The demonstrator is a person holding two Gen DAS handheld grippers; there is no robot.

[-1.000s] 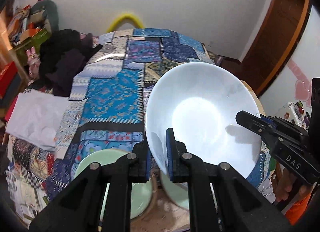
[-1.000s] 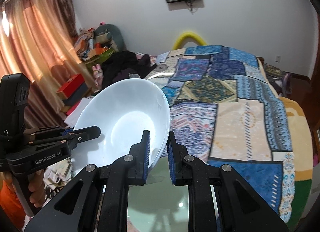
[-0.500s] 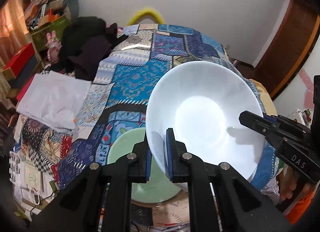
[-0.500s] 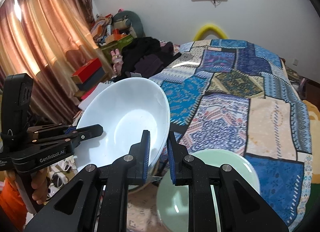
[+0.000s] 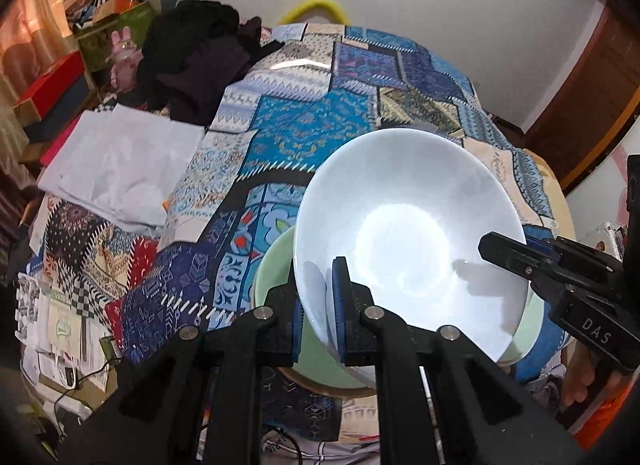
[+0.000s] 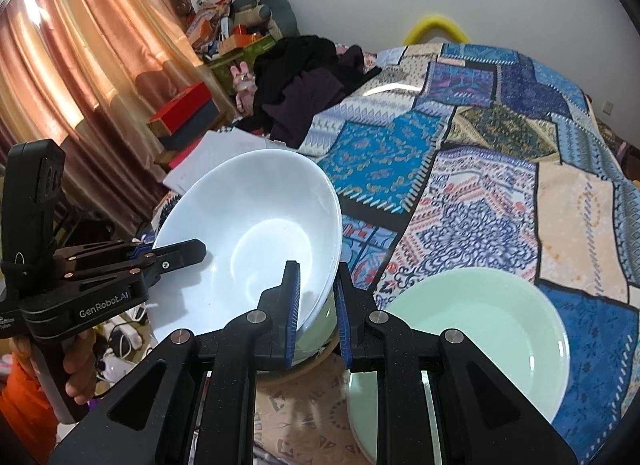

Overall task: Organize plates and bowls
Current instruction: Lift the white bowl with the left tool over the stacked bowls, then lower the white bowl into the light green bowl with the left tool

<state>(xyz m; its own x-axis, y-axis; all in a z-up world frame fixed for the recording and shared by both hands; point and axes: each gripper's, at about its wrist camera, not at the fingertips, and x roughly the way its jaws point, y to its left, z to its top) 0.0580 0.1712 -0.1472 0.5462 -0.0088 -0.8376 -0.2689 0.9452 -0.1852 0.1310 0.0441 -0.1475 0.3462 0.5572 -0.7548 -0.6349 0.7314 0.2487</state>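
The white bowl (image 5: 408, 241) hangs tilted between my two grippers, my left gripper (image 5: 318, 305) and my right gripper (image 6: 318, 297) each with jaws clamped on opposite sides of its rim, directly above a pale green bowl (image 5: 276, 285) at lower centre of the left view. To nest it well I judge I should level it, centre it, lower both sides evenly and only then let go. A green plate (image 6: 480, 329) lies close at lower right of the right view; the patchwork bed (image 6: 500, 145) beyond gives room.
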